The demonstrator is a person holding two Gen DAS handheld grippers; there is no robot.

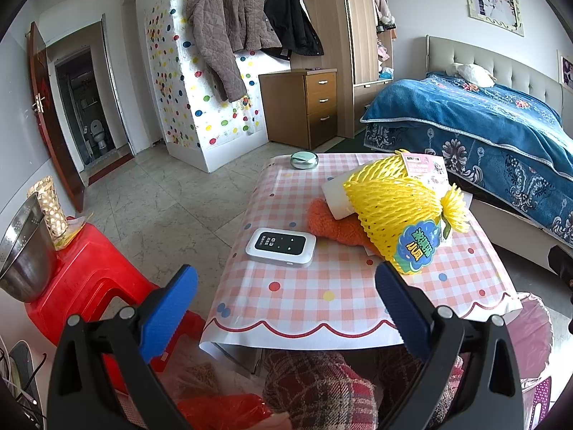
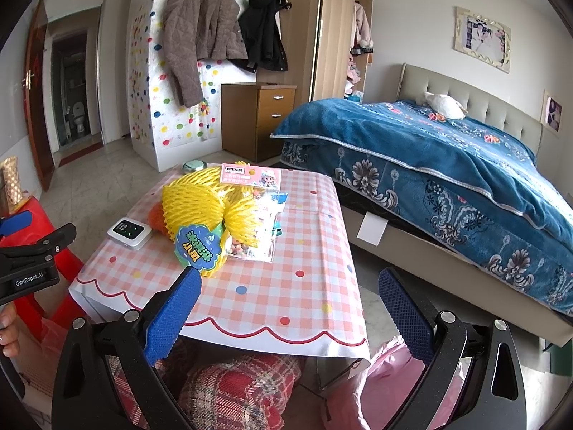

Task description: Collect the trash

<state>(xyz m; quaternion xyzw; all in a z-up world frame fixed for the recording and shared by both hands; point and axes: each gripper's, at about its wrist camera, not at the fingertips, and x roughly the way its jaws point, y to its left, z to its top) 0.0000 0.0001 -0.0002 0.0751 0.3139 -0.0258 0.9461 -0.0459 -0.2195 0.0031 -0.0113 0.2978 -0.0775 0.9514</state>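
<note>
A yellow foam fruit net (image 1: 394,211) (image 2: 200,208) with a blue-green label lies on the small table with a pink checked cloth (image 1: 322,301) (image 2: 286,286). A printed plastic toy packet (image 2: 258,193) (image 1: 426,168) lies under and behind the net. A white paper roll (image 1: 335,199) and an orange fuzzy cloth (image 1: 333,227) sit beside it. My left gripper (image 1: 286,304) hovers open at the table's near edge, just short of the net. My right gripper (image 2: 286,304) is open too, above the table's near right corner. Both hold nothing.
A white pocket device (image 1: 281,247) (image 2: 129,233) and a round green case (image 1: 304,160) rest on the table. A red stool (image 1: 89,279) with a steel bowl (image 1: 21,254) stands left. A pink-lined bin (image 2: 401,387) is right of the table, the bed (image 2: 447,165) beyond. A person's plaid-clad knees (image 2: 232,390) are underneath.
</note>
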